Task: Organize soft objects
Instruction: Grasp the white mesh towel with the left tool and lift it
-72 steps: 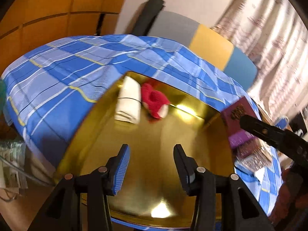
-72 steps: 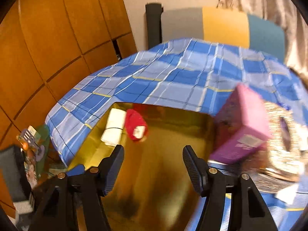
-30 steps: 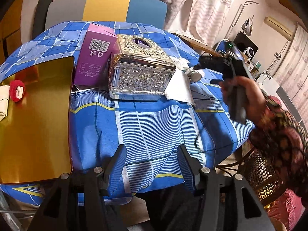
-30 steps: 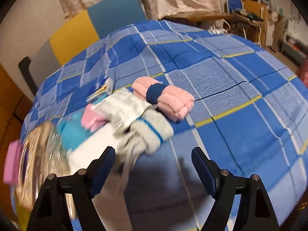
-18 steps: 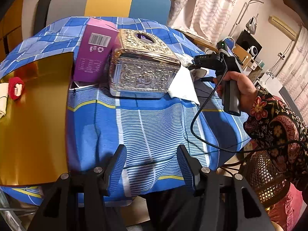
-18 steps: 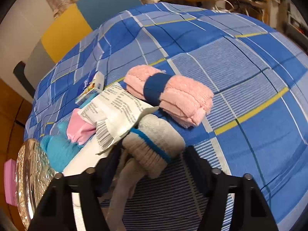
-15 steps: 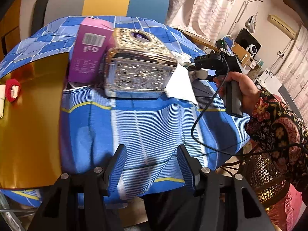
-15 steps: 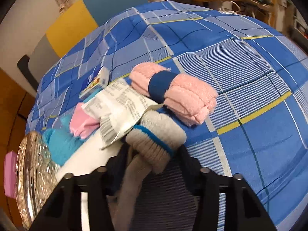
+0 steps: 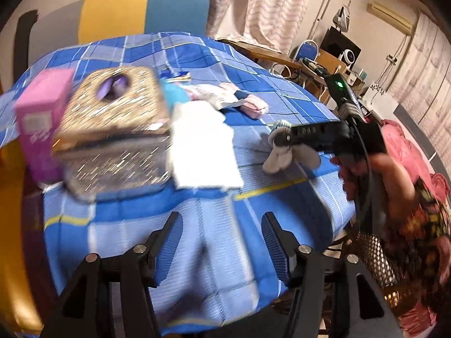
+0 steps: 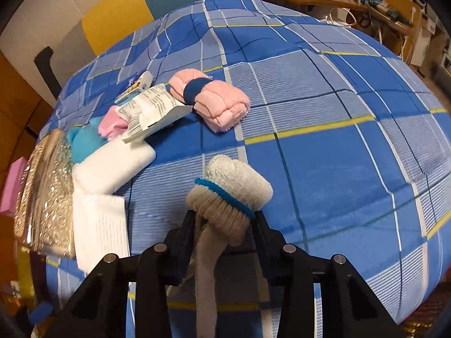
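While the right gripper (image 10: 224, 219) clamps the rolled grey sock (image 10: 231, 194), the roll's cuff w/ its blue stripe bulges up between the two black fingers and a loose tail hangs down betw. them. Its jaws have just been closing, and both pads press on the sock. Seen from the left wrist cam, that same gripper (image 9: 277, 138) sits beyond the white cloth w/ the sock (image 9: 277, 155) drooping from its tip, held by a hand (image 9: 375, 174) in a floral sleeve.

Taking the ornate metallic box (image 10: 45, 194) as landmark: the sock is off to its right, well apart, over the blue plaid tablecloth (image 10: 324, 155). A folded white cloth (image 10: 104, 186) lies just beside the box, touching its right side. Past the cloth, farther from the box, sit a teal item (image 10: 83, 140), a small pink item (image 10: 111, 122) and a printed packet (image 10: 153, 109), bunched together. A pink towel roll w/ a dark blue band (image 10: 210, 101) lies just right of the packet. A pink carton (image 9: 42, 118) stands at the box's left side.

The left gripper (image 9: 222, 245) is spread wide w/ nothing between its blue-ribbed pads, jaws having just been opening; it hangs over tablecloth nearer the camera than the box, blurred
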`<action>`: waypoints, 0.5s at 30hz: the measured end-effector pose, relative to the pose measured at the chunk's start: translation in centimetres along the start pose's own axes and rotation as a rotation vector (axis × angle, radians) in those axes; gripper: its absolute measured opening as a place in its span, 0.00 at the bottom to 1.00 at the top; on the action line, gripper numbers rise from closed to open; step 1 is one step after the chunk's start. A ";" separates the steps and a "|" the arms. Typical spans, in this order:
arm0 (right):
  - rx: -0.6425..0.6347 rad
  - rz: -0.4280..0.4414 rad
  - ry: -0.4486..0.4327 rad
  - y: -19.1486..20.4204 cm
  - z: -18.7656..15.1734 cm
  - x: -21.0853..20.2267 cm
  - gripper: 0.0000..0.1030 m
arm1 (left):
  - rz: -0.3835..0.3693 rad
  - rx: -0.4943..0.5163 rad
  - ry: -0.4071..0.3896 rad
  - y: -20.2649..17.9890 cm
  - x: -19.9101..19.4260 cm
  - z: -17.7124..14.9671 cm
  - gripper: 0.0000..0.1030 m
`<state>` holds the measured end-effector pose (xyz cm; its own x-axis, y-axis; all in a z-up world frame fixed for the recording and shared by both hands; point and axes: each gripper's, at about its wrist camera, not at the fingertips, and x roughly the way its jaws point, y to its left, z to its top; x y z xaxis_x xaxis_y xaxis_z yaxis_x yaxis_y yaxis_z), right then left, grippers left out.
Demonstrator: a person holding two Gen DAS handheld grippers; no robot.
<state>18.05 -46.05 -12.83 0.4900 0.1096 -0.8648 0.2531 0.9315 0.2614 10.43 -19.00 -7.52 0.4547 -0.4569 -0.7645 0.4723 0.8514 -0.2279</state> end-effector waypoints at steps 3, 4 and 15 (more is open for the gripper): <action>0.005 0.007 0.009 -0.2 0.0 0.1 0.39 | 0.046 0.031 0.001 -1.8 2.0 2.0 0.62; 0.002 0.007 0.009 0.0 0.1 0.3 0.39 | 0.086 0.053 0.003 -2.4 2.9 2.7 0.63; 0.043 0.038 0.043 -0.5 0.5 0.3 0.39 | 0.420 0.210 0.066 -5.3 11.5 5.7 0.67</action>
<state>18.47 -46.61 -13.02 0.4636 0.1606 -0.8714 0.2709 0.9107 0.3119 17.50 -30.24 -11.67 0.5935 -0.0615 -0.8025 0.4036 0.8854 0.2307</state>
